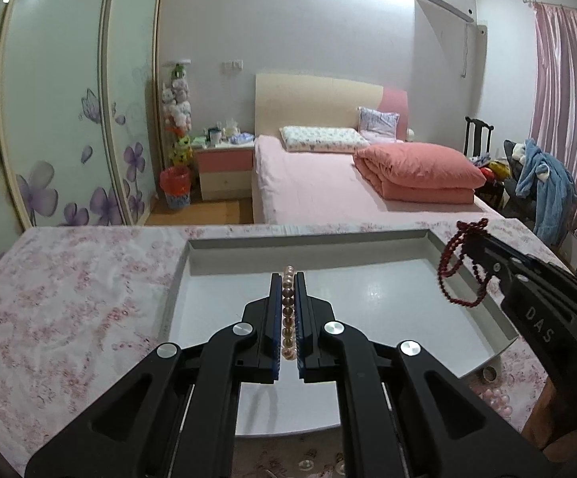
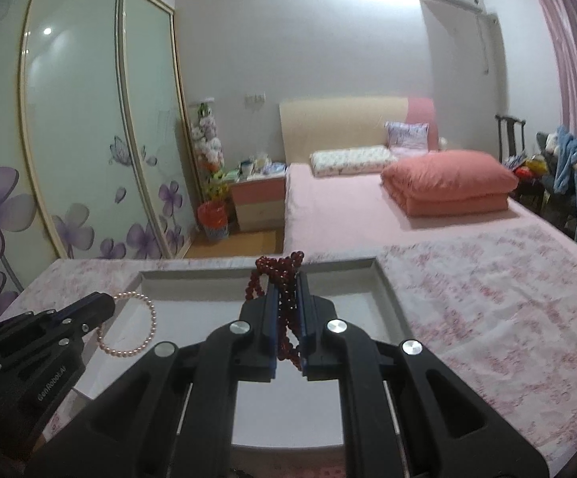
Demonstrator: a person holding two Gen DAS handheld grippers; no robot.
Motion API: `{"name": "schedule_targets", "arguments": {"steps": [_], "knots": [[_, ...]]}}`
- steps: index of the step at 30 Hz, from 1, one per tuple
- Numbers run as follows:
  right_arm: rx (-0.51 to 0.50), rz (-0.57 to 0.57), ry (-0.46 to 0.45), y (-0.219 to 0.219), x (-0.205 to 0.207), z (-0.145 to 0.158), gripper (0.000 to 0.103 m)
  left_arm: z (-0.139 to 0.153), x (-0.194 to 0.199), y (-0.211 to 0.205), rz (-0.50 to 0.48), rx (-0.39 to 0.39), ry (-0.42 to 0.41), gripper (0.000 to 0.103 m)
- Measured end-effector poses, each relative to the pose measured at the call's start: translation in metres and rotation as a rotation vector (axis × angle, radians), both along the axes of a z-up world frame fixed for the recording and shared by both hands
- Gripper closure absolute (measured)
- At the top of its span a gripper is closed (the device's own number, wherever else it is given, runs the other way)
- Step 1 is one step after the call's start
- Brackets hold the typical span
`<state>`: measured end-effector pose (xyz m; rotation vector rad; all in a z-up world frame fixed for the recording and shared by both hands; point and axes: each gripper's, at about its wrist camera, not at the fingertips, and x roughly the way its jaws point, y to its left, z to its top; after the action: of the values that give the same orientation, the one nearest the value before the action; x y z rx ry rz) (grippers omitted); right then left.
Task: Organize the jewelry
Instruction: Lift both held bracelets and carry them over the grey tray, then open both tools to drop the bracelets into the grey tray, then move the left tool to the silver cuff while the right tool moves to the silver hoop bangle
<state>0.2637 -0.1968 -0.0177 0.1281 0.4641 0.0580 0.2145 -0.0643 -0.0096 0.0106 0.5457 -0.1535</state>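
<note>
A shallow white tray [image 1: 384,298] lies on a floral pink cloth. My left gripper [image 1: 288,279] hangs over the tray's middle, shut on a pink pearl bracelet [image 1: 288,314] that runs edge-on between its blue pads. In the right wrist view the same bracelet [image 2: 145,338] shows as a ring dangling from the left gripper [image 2: 105,306] above the tray's [image 2: 364,306] left part. My right gripper [image 2: 287,279] is shut on a dark red bead string [image 2: 284,275], whose loops stick out past the tips and hang below. From the left wrist view that red string [image 1: 459,271] droops over the tray's right wall, held by the right gripper [image 1: 472,243].
The cloth-covered table [image 1: 69,298] stretches wide left of the tray and right of it [image 2: 499,318]. Small pink beads [image 1: 497,398] and a ring [image 1: 489,374] lie by the tray's near right corner. Beyond the table are a pink bed [image 1: 328,183] and wardrobe doors [image 1: 61,111].
</note>
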Motion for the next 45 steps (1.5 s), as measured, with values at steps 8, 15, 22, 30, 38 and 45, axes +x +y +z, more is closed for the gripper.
{"name": "schedule_targets", "arguments": {"steps": [8,15,22,30,38,45], "knots": [[0.027,0.014,0.086,0.0,0.012,-0.013,0.069,-0.01,0.008,0.003,-0.003,-0.01,0.052,0.096],[0.037,-0.017,0.054,-0.009,0.002,-0.005,0.062,-0.008,0.01,0.013,0.022,-0.032,0.067,0.093],[0.032,-0.009,0.043,-0.011,-0.022,0.004,0.062,0.006,-0.01,0.026,0.041,-0.036,0.026,0.093],[0.01,0.1,0.141,-0.005,-0.079,-0.005,0.062,0.009,-0.061,0.049,0.037,-0.011,0.017,0.093],[-0.015,0.219,0.351,0.012,-0.133,-0.047,0.057,-0.007,-0.106,0.089,0.099,-0.013,0.051,0.066],[-0.051,0.248,0.418,0.035,-0.151,-0.067,0.034,-0.009,-0.124,0.122,0.168,-0.056,0.062,0.066]]}}
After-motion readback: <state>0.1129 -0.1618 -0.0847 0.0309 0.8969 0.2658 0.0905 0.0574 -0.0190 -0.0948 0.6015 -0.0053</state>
